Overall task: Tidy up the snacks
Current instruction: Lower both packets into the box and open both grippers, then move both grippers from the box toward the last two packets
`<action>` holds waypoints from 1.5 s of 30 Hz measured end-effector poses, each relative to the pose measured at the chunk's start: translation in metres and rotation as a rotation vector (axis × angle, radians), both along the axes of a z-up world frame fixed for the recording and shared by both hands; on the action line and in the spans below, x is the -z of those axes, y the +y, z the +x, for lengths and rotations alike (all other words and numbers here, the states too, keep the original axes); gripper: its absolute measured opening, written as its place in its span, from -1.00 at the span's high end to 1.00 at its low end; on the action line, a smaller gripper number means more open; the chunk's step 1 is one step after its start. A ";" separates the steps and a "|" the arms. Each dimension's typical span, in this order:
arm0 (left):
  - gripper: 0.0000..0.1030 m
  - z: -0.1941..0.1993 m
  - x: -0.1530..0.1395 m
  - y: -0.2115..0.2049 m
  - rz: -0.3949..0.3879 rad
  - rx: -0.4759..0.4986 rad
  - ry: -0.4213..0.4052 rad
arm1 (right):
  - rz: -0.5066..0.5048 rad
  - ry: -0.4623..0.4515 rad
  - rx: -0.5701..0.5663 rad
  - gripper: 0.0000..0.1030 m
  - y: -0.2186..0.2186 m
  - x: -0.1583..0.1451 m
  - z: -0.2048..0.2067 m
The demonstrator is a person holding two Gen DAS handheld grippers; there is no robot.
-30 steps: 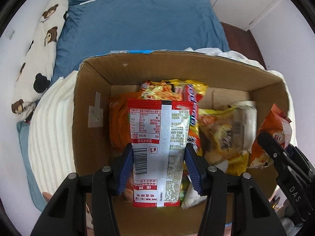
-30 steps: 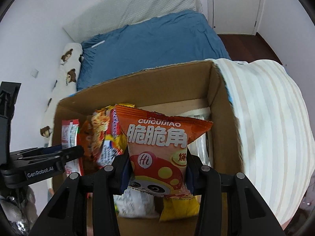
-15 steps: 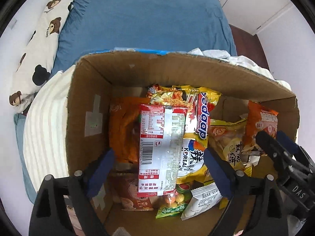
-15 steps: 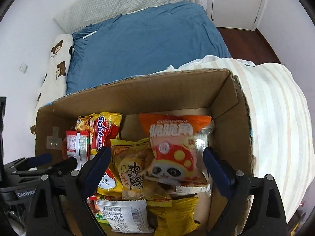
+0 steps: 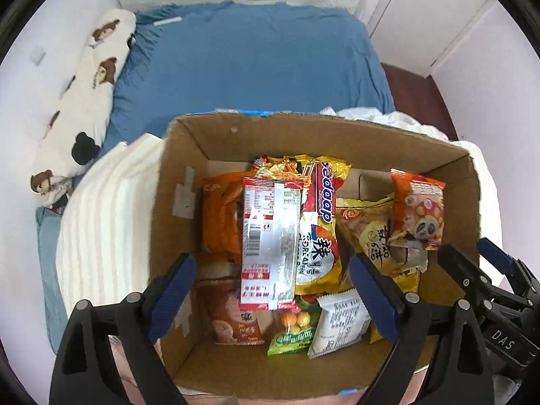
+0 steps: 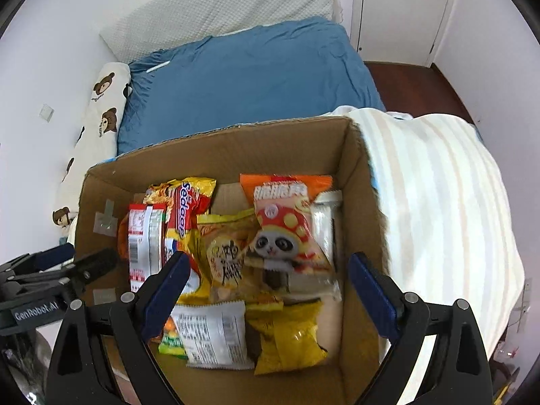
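Both packets have left the grippers since a second ago: the jaws that clamped them now stand wide apart and empty above the cardboard box (image 5: 189, 222), and the snacks lie inside it.

Behind the box spreads a bed with a blue sheet (image 5: 256, 67), and a bear-print pillow (image 5: 87, 108) runs along the bed's left edge. A cream striped blanket (image 6: 438, 209) presses against the box's right wall and shows again at its left wall. The box fills the near part of both views, open at the top.

Inside, the red-and-white packet (image 5: 270, 243) leans upright toward the left wall, barcode facing out, over an orange bag and a yellow noodle packet (image 5: 320, 236). The orange panda snack bag (image 6: 287, 229) stands tilted near the right wall, on top of other packets.

The left gripper (image 5: 273, 290) hangs over the red-and-white packet, not touching it. The right gripper (image 6: 266, 287) hangs likewise over the panda bag.
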State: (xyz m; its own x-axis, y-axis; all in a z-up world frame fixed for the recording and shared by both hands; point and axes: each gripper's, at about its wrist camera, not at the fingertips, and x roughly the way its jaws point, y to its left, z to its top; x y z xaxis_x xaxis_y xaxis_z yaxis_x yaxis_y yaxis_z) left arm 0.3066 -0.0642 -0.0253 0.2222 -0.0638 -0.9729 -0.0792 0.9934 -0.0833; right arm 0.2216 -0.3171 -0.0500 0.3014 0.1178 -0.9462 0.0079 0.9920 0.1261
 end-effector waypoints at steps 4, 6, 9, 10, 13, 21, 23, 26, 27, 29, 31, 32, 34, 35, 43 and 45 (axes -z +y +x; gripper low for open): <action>-0.81 -0.028 -0.019 0.001 0.017 0.005 -0.076 | -0.035 -0.048 -0.012 -0.88 -0.003 -0.016 -0.027; -0.81 -0.045 -0.029 0.001 0.023 0.009 -0.112 | -0.033 -0.066 -0.015 -0.88 -0.004 -0.024 -0.042; -0.81 -0.068 -0.043 -0.003 0.031 0.009 -0.163 | -0.036 -0.097 -0.025 -0.88 -0.003 -0.036 -0.064; -0.81 -0.075 -0.047 -0.004 0.034 0.009 -0.179 | -0.037 -0.108 -0.030 -0.88 -0.002 -0.041 -0.072; -0.81 -0.099 -0.060 -0.005 0.035 0.010 -0.226 | -0.026 -0.136 -0.031 -0.88 -0.003 -0.053 -0.092; -0.81 -0.158 -0.087 -0.012 0.058 0.005 -0.330 | -0.043 -0.254 -0.052 -0.88 0.000 -0.093 -0.154; -0.81 -0.172 -0.091 -0.012 0.062 0.004 -0.352 | -0.050 -0.281 -0.063 -0.88 0.002 -0.102 -0.169; -0.81 -0.190 -0.093 -0.013 0.069 -0.004 -0.379 | -0.049 -0.313 -0.071 -0.88 0.004 -0.112 -0.190; -0.81 -0.196 -0.092 -0.013 0.072 -0.008 -0.382 | -0.050 -0.321 -0.076 -0.88 0.004 -0.114 -0.195; -0.81 -0.205 -0.089 -0.013 0.063 -0.011 -0.380 | -0.046 -0.330 -0.082 -0.88 0.005 -0.116 -0.208; -0.81 -0.215 -0.084 -0.014 0.064 -0.016 -0.373 | -0.039 -0.326 -0.087 -0.88 0.004 -0.116 -0.218; -0.81 -0.219 -0.081 -0.015 0.067 -0.013 -0.370 | -0.030 -0.322 -0.085 -0.88 0.002 -0.114 -0.223; -0.81 -0.226 -0.074 -0.018 0.073 -0.015 -0.356 | 0.003 -0.307 -0.074 -0.88 -0.006 -0.109 -0.229; -0.81 -0.228 -0.067 -0.019 0.075 -0.018 -0.344 | 0.024 -0.297 -0.061 -0.88 -0.012 -0.105 -0.231; -0.81 -0.231 0.000 -0.043 0.058 -0.007 -0.187 | 0.068 -0.108 0.068 -0.75 -0.068 -0.028 -0.238; -0.81 -0.229 0.019 -0.052 0.053 0.005 -0.140 | 0.084 -0.041 0.082 -0.63 -0.075 0.001 -0.236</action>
